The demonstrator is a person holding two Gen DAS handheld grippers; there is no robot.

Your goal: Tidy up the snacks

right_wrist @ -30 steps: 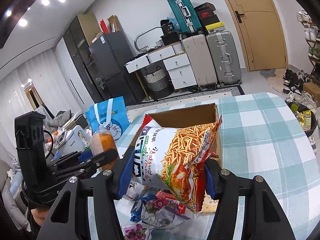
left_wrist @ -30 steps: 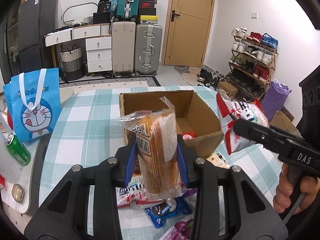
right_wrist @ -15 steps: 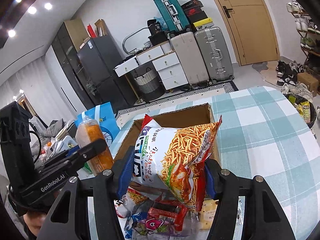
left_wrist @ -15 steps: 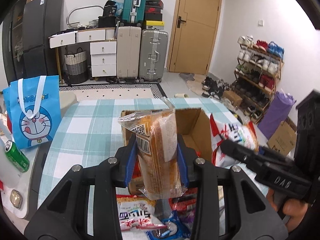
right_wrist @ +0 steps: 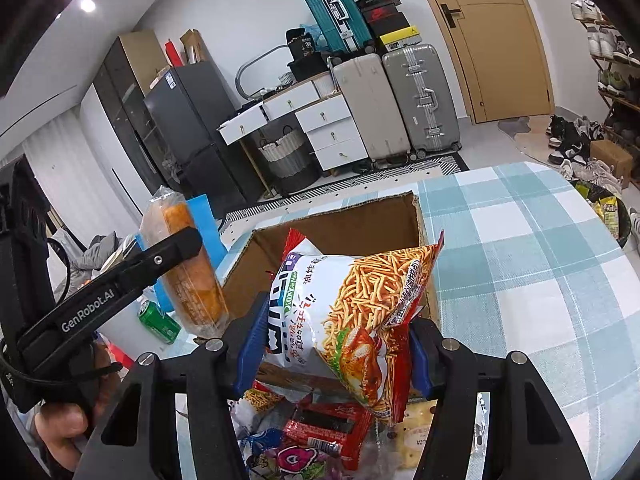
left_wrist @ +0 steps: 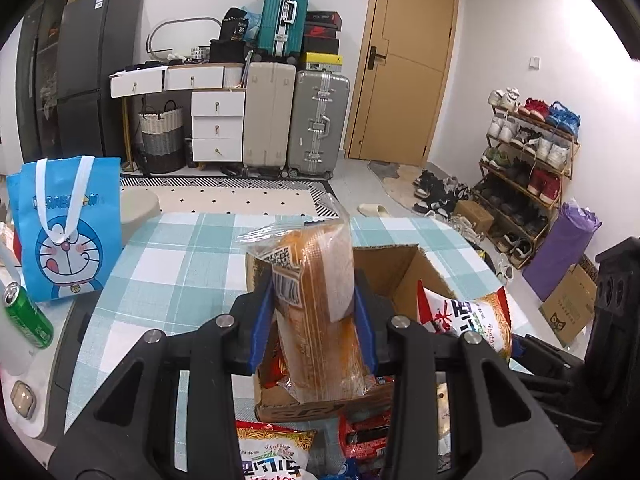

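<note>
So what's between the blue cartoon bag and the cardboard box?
Just bare checked tablecloth between the blue cartoon bag and the brown cardboard box, as the left wrist view shows.

One cardboard box (right_wrist: 340,236) counted. Two held snack packs noted: bread pack (left_wrist: 316,304), noodle-snack bag (right_wrist: 352,316). One green can (left_wrist: 26,316). One blue bag (left_wrist: 68,224). Three suitcases (left_wrist: 316,128) counted.

White walls (left_wrist: 500,20), wooden door (left_wrist: 404,64), stacked suitcases (left_wrist: 296,116)
</note>
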